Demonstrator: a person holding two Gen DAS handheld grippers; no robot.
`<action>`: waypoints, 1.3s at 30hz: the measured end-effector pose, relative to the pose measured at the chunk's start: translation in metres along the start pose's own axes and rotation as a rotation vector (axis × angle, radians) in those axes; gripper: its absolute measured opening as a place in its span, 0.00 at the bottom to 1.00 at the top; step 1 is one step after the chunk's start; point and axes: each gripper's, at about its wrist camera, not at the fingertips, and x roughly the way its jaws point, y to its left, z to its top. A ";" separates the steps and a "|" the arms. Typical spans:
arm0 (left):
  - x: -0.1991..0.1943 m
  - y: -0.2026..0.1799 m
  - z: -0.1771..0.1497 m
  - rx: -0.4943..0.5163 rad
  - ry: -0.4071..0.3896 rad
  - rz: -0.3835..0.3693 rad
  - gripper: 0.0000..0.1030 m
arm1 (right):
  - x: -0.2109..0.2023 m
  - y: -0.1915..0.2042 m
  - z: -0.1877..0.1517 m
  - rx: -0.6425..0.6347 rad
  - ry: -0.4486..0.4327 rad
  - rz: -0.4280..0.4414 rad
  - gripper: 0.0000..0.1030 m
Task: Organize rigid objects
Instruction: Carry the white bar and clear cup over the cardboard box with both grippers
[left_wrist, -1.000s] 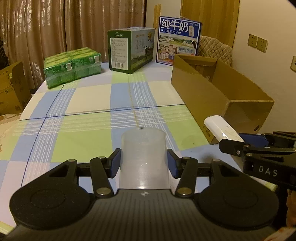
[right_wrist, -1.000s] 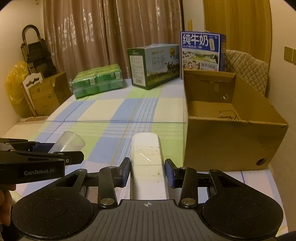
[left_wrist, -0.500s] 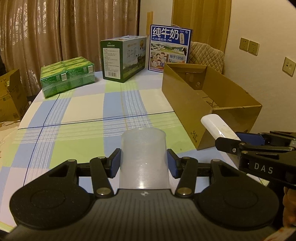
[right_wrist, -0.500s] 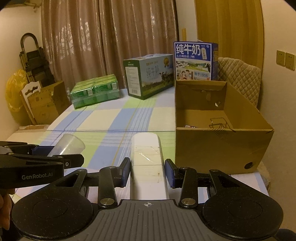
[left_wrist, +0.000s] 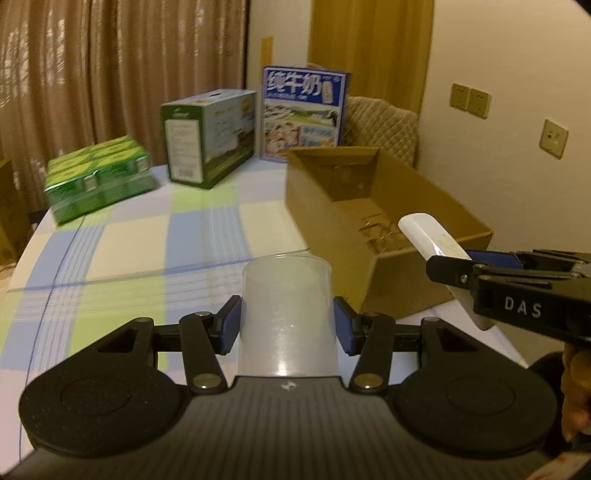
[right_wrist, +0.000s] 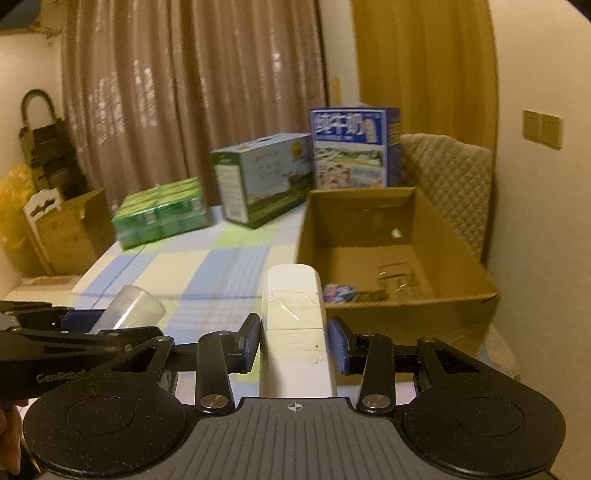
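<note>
- Nearest, a translucent plastic cup (left_wrist: 287, 310) is clamped between the blue pads of the left gripper (left_wrist: 287, 326), lying along the fingers with its mouth pointing forward, off the checked tablecloth (left_wrist: 147, 236).
- Alongside, a white oblong plastic block (right_wrist: 293, 325) is squeezed in the right gripper (right_wrist: 293, 345), its far end reaching toward the box.
- Just beyond, the open brown cardboard box (right_wrist: 436, 301) is seen at the table's right side, with a few small items already on its floor.
- Judged from this, both items are being carried to the box; each should be brought over the near wall, lowered inside, and released one at a time so the tools are not knocked together.
- Farthest, a green drink pack (left_wrist: 98, 179) and two milk cartons (left_wrist: 304, 114) are left standing.
</note>
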 end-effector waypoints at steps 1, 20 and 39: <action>0.002 -0.004 0.004 0.006 -0.004 -0.007 0.46 | 0.000 -0.006 0.004 0.005 -0.004 -0.008 0.36; 0.076 -0.075 0.079 0.080 -0.020 -0.139 0.45 | 0.036 -0.100 0.065 0.054 -0.020 -0.086 0.36; 0.146 -0.078 0.111 0.099 0.048 -0.160 0.45 | 0.093 -0.141 0.079 0.143 0.044 -0.087 0.36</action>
